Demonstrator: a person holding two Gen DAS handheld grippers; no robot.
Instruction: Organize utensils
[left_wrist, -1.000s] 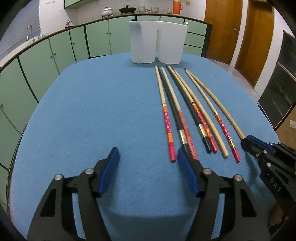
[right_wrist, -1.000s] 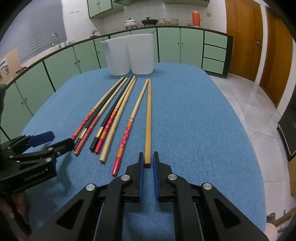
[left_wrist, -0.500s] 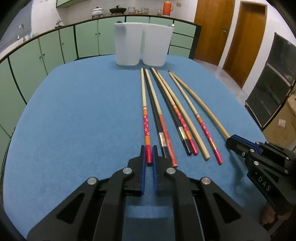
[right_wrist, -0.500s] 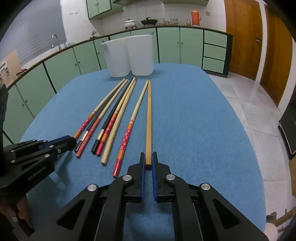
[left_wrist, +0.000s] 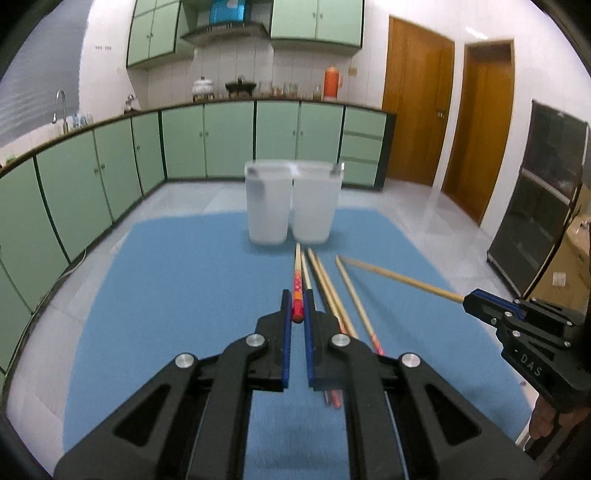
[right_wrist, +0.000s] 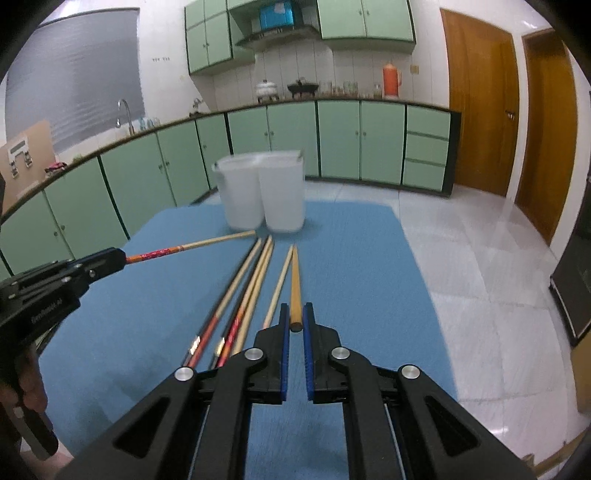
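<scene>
My left gripper is shut on a red-handled chopstick and holds it above the blue table, tip toward two white cups. My right gripper is shut on a plain wooden chopstick, also raised and aimed at the white cups. Several more chopsticks lie on the blue tablecloth between the grippers. The right gripper with its plain chopstick shows in the left wrist view; the left gripper with its red-handled chopstick shows in the right wrist view.
Green kitchen cabinets curve around behind the table. Wooden doors stand at the right. A dark cabinet stands at the far right. The tablecloth's edges drop to a tiled floor.
Both grippers have lifted their chopsticks off the table and tilted up, so the view now looks level across the kitchen. A second ago the left gripper was open; it shut on the red-handled chopstick.
</scene>
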